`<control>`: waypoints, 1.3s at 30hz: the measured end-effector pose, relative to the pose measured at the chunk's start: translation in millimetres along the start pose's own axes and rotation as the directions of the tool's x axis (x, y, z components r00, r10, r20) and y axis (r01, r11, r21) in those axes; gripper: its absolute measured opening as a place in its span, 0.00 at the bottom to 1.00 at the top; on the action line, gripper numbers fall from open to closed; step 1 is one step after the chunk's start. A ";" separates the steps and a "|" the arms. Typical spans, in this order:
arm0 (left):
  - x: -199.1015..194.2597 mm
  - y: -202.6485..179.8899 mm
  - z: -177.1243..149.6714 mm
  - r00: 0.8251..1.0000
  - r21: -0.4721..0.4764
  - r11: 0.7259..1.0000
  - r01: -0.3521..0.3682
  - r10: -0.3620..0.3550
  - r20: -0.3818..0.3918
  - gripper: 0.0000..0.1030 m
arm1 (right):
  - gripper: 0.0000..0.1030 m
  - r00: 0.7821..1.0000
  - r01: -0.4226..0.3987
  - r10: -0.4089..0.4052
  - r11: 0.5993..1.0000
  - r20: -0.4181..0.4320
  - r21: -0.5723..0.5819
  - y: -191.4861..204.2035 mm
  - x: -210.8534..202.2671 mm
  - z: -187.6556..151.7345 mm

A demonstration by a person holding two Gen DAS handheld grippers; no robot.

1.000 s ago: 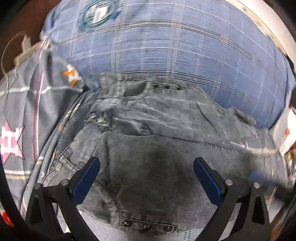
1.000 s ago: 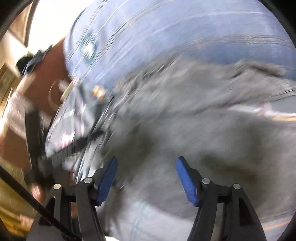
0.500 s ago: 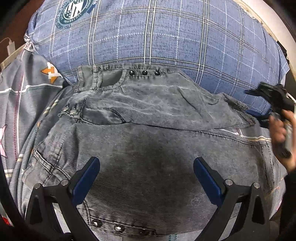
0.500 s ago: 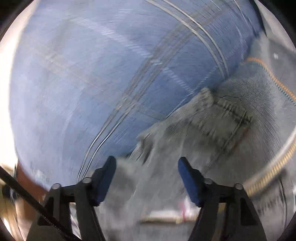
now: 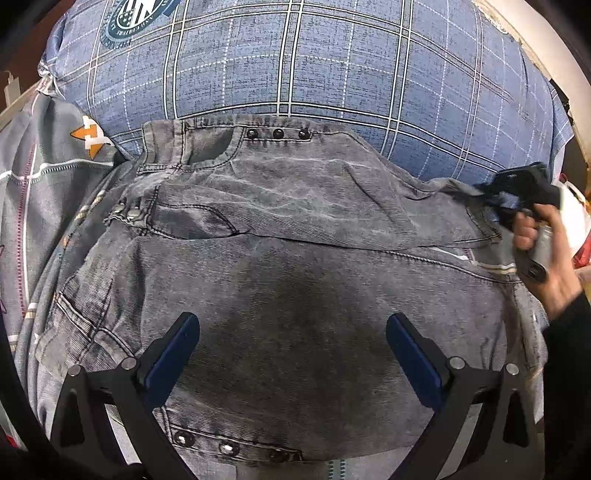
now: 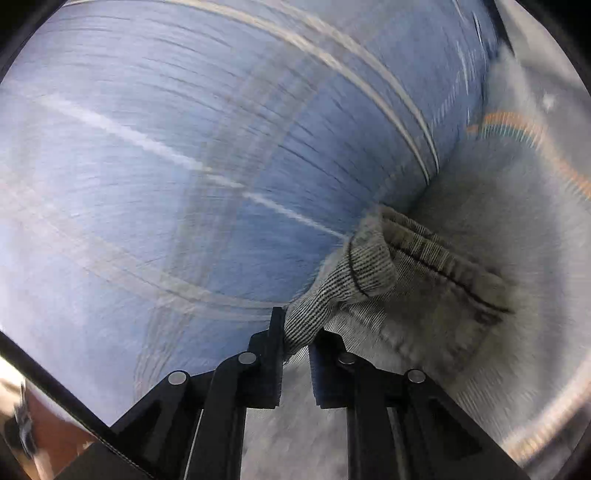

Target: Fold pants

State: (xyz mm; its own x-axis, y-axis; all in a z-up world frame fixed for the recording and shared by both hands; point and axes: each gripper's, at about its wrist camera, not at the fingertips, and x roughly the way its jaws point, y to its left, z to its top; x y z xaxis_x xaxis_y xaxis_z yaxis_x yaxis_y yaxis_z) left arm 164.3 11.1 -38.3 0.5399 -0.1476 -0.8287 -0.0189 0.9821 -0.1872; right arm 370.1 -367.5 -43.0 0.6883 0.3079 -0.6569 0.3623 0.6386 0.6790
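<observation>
Left wrist view sharp, evenly lit — right wrist view motion-smeared; both bulge at fisheye edges.

A home bedroom: blue plaid pillow (image 5: 332, 74) and patterned grey bedsheet (image 5: 44, 192) under the clothing.

The blue plaid pillow (image 5: 314, 74) bulks just behind the pants (image 5: 295, 277), blocking the far side; the pants' broad middle lies unobstructed.

A round teal emblem (image 5: 138, 16) sits on the blue plaid pillow (image 5: 332, 74) — its ring of lettering is too small and warped to read.
</observation>
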 end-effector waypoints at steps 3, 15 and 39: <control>-5.1 0.8 -0.9 1.000 -0.005 1.000 0.013 -0.013 0.016 0.98 | 0.12 0.995 -0.094 0.097 0.986 0.017 -0.136 23.2 -60.5 -18.5; 4.3 -34.5 46.2 0.976 -0.102 0.975 0.197 -0.205 -0.070 0.98 | 0.12 0.981 -0.192 0.191 0.980 -0.032 -0.042 -58.4 -113.3 -97.3; 69.7 -91.1 133.9 0.974 -0.341 0.936 0.084 -0.149 -0.171 0.03 | 0.12 0.939 -0.331 0.329 0.944 -0.097 0.002 -95.6 -120.6 -70.9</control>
State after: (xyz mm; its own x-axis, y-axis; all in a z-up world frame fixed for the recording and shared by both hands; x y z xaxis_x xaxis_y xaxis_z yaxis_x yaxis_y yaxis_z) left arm 316.3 -73.0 -8.3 0.3849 -0.3103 -0.8693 -0.2595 0.8674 -0.4245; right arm 207.9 -415.7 -52.0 0.7051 0.5676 -0.4251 0.1158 0.4993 0.8587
